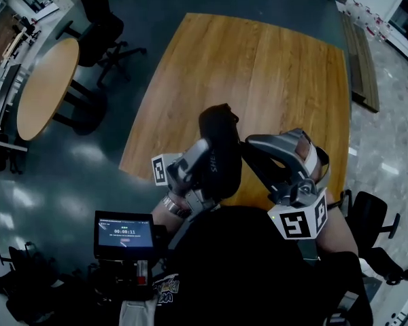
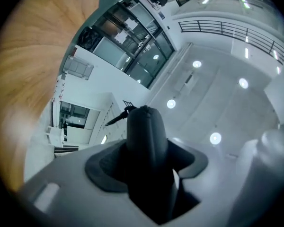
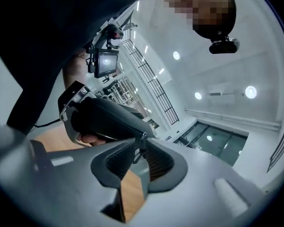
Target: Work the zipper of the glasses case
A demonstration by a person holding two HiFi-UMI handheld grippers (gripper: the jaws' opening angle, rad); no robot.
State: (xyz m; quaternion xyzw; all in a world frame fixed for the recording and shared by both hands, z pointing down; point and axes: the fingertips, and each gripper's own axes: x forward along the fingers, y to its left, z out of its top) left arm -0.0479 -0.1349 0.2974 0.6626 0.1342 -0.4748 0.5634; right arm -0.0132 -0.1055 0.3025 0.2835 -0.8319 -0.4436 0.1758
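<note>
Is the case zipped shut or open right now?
Shut, it seems: in the right gripper view the black oval glasses case shows its halves together, small dark zipper pull at its end.

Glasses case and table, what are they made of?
The glasses case looks like black fabric or fake leather: dull, no shine. The table looks like wood or wood-look laminate: brown grain streaks, smooth, faint sheen.
</note>
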